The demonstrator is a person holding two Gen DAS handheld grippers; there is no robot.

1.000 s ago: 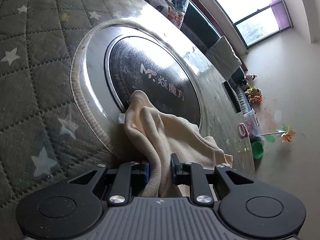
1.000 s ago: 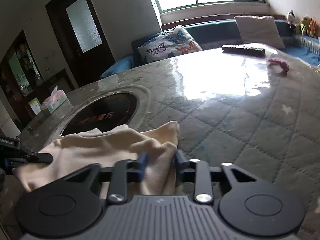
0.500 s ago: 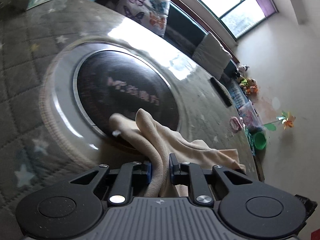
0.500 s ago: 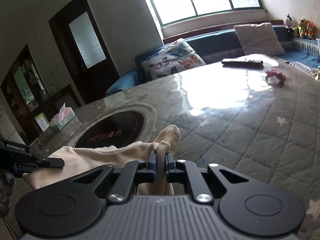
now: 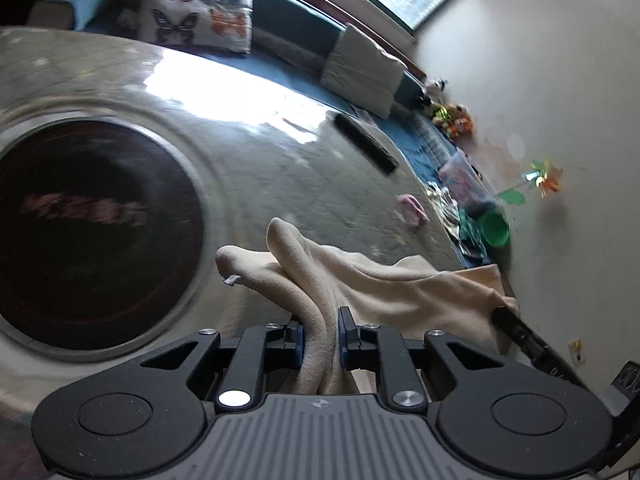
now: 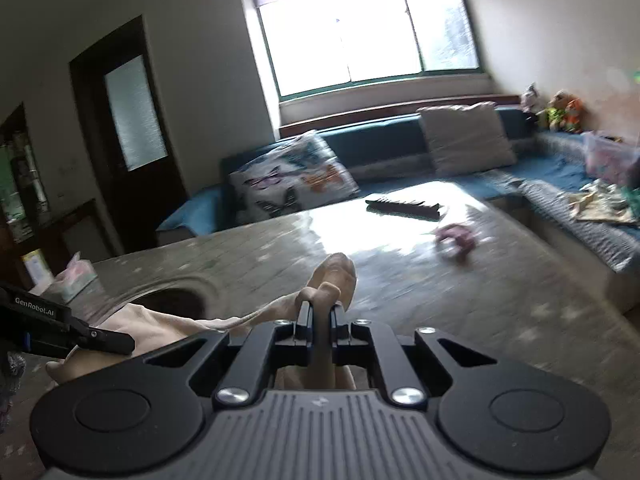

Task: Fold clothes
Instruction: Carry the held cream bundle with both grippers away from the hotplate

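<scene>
Left wrist view: the left gripper [image 5: 320, 330] is seen clamped on a bunched fold of the cream garment [image 5: 372, 280], which is held above the quilted table [image 5: 280, 160] and drapes toward 3 o'clock, where the right gripper [image 5: 505, 312] is pinching its far edge. In the right wrist view the right gripper [image 6: 320, 322] is likewise closed on a thin ridge of the cream garment [image 6: 334, 276], and the cloth is stretched toward 9 o'clock to the left gripper [image 6: 120, 338]. The dark round inset [image 5: 92, 232] of the table lies at 9 o'clock of the cloth, a remote control [image 5: 366, 145] at 1 o'clock and a small pink item [image 5: 412, 209] at 2 o'clock, both apart from it. The step is judged to be the lifting and spreading of the garment before a fold is laid. Slack sags between the two grips, so a crooked crease could be set if the cloth is lowered unevenly; since bunched layers rather than a single edge are held on the left, a layer could slip free if the pull is increased, and the loose corner could be dragged across the inset
</scene>
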